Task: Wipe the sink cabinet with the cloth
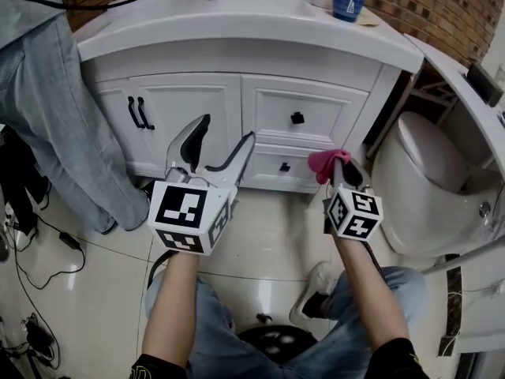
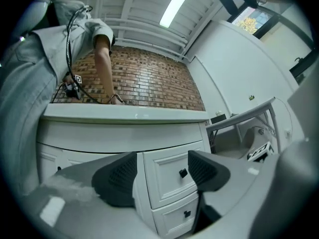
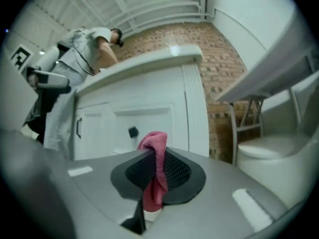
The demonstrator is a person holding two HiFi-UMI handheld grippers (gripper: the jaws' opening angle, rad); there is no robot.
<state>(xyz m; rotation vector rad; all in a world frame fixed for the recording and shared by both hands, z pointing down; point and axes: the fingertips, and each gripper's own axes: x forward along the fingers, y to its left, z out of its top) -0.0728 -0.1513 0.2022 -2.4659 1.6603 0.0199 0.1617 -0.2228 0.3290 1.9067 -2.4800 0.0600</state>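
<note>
The white sink cabinet (image 1: pixel 237 109) stands ahead of me, with two drawers (image 1: pixel 304 117) on its right and a door with black handles (image 1: pixel 138 113) on its left. A pink cloth (image 1: pixel 325 162) sticks out of my right gripper (image 1: pixel 341 172), which is shut on it just in front of the lower drawer (image 1: pixel 280 166). The right gripper view shows the cloth (image 3: pixel 154 168) pinched between the pads, cabinet (image 3: pixel 144 113) behind. My left gripper (image 1: pixel 217 150) is open and holds nothing, level with the drawers (image 2: pixel 174 176).
A person in grey clothes (image 1: pixel 55 109) stands at the cabinet's left. A blue cup (image 1: pixel 347 1) sits on the countertop (image 1: pixel 237 22). A white toilet (image 1: pixel 430 180) is close on the right. Cables (image 1: pixel 47 243) lie on the tiled floor at left. My knees and a shoe (image 1: pixel 312 290) are below.
</note>
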